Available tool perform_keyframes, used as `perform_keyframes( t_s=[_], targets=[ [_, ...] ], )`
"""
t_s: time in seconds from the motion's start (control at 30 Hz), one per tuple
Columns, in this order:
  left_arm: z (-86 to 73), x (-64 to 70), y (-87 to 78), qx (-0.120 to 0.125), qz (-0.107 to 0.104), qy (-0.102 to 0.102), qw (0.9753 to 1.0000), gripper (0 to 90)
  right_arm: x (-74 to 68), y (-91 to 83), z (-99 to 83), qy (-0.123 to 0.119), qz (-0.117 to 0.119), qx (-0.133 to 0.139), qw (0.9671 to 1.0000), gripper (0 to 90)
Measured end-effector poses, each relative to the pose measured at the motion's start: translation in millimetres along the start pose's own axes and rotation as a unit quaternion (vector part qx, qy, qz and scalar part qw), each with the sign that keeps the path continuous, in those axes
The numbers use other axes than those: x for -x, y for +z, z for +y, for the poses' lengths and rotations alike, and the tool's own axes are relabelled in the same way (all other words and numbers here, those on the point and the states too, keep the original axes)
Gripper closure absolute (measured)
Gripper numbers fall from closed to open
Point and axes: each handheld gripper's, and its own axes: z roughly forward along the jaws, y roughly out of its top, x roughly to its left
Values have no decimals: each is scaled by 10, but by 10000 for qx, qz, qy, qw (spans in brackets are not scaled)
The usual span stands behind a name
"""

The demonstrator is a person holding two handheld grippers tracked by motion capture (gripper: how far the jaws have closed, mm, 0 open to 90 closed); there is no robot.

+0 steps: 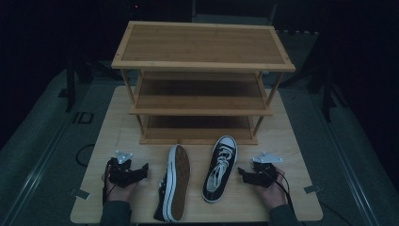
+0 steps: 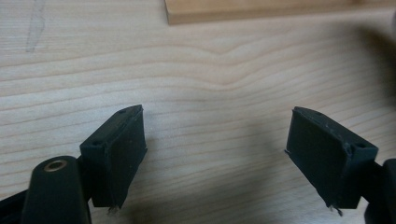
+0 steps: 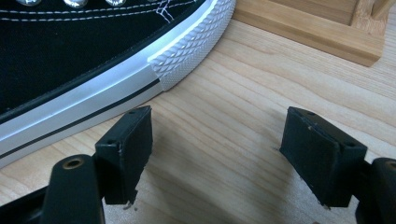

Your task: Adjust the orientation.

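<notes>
Left gripper (image 1: pixel 142 171): held low over counter (image 1: pixel 291 141), near front-left part; jaws wide apart, nothing between them, bare wood in the gap in left gripper view.
Right gripper (image 1: pixel 242 174): held low near front-right part of counter; jaws spread wide, holding nothing, pointing inward toward upright sneaker.
Upright sneaker (image 1: pixel 219 168): black canvas, white laces and toe cap, standing on its sole right of centre, toe toward shoe rack; just beside right gripper, apart from it.
Tipped sneaker (image 1: pixel 175 182): lying on its side left of centre, tan sole facing up and right; near left gripper, not touching.
Shoe rack (image 1: pixel 202 66): three-tier wooden, at back of counter, shelves bare.
Hidden/cut off: heel of tipped sneaker at front counter edge, hard to make out in dim light; upper of tipped sneaker mostly turned away; forearms cut by bottom edge; upright sneaker only a slice of sidewall and toe bumper (image 3: pixel 187 56) in right gripper view; rack base only a strip (image 2: pixel 261 10) in left gripper view.
Edges/room: open strip between sneakers; bare counter outside each gripper; narrow gap between sneaker toes and rack base.
</notes>
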Motion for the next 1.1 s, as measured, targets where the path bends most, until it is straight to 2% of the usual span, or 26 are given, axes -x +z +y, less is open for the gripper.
perform_keyframes(
  t_s=[0.17,0.3,0.43,0.5,0.53,0.57,0.63,0.7,0.87,0.93,1.0,1.1],
  targets=[
    [2,-8,-169,270,-221,-48,9994,216,0,-1,-1,0,-1,0,10000,244],
    [-7,19,-225,319,-331,27,9989,220,-1,-2,-2,2,-4,0,10000,244],
    [7,111,-299,407,-551,192,9975,232,-2,-3,-3,2,-6,2,10000,244],
    [9,137,-307,434,-613,206,9970,240,-2,-3,-3,2,-7,2,10000,244],
    [19,179,-321,420,-828,209,9955,240,-2,-3,-3,3,-7,2,10000,243],
    [25,199,-329,426,-974,200,9941,296,-2,-4,-4,2,-9,3,10000,243],
    [39,254,-341,371,-1059,269,9933,344,-5,-9,-10,12,-22,6,10000,243],
    [45,295,-347,363,-1221,319,9913,363,-7,-16,-15,20,-31,-1,10000,243],
    [41,362,-350,288,-1476,478,9875,408,-8,-18,-17,23,-32,1,10000,243],
    [43,379,-360,324,-1633,543,9846,512,-8,-19,-17,25,-32,1,10000,243],
    [54,406,-365,344,-1742,606,9822,576,-8,-20,-18,23,-36,1,10000,243],
    [61,451,-353,338,-1862,666,9797,620,-8,-20,-19,23,-37,1,10000,243]
  ],
)
